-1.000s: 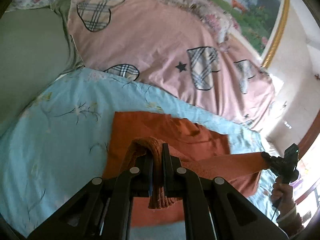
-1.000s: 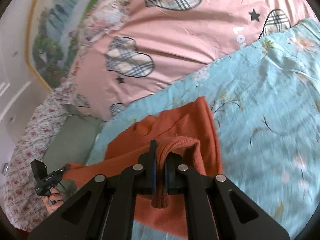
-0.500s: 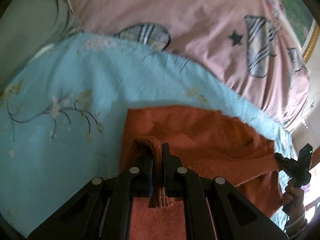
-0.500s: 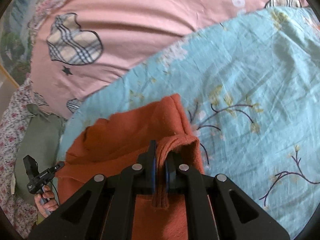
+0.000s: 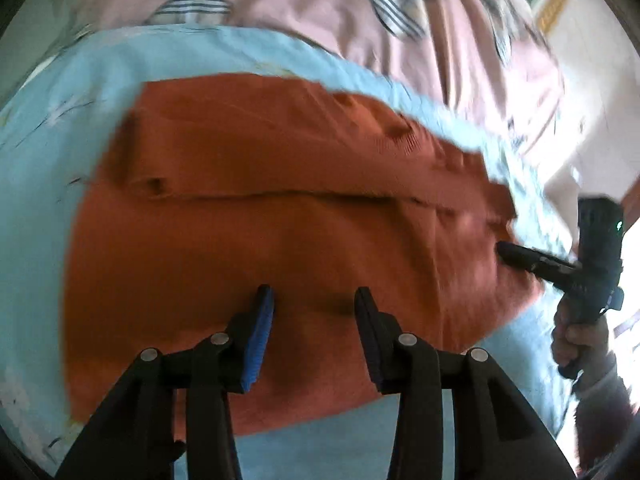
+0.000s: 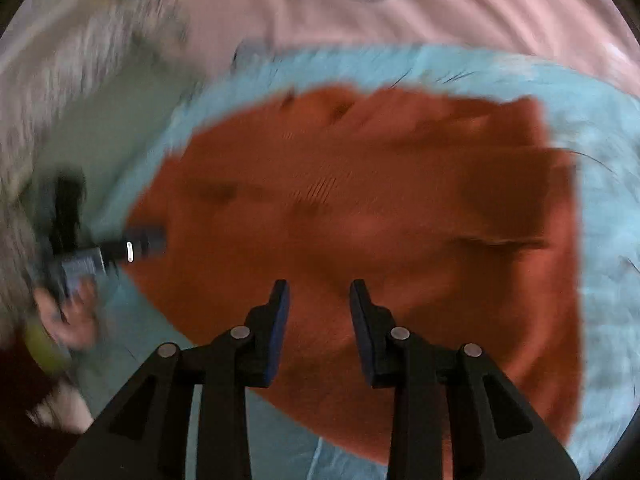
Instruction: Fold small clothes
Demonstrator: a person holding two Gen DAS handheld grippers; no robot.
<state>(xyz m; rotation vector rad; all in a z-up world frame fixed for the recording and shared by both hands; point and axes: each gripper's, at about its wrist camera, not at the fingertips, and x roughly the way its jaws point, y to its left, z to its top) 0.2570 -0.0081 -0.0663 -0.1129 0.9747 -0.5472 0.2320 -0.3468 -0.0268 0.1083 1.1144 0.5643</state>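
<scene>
We find the orange garment (image 5: pixel 280 200) lying folded on the light-blue sheet (image 5: pixel 48 208) of the bed, pink quilt (image 5: pixel 304 12) behind it. Left hand-held gripper (image 5: pixel 314 300) and right hand-held gripper (image 6: pixel 319 294) both over the garment w/ jaws opening, nothing clamped between them; frames blurred.

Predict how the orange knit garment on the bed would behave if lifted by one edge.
The orange knit garment would probably droop limply: it lies flat in soft, creased layers. Its ribbed knit likely grips pads rather than slipping. It looks light, and should not roll or tip.
</scene>
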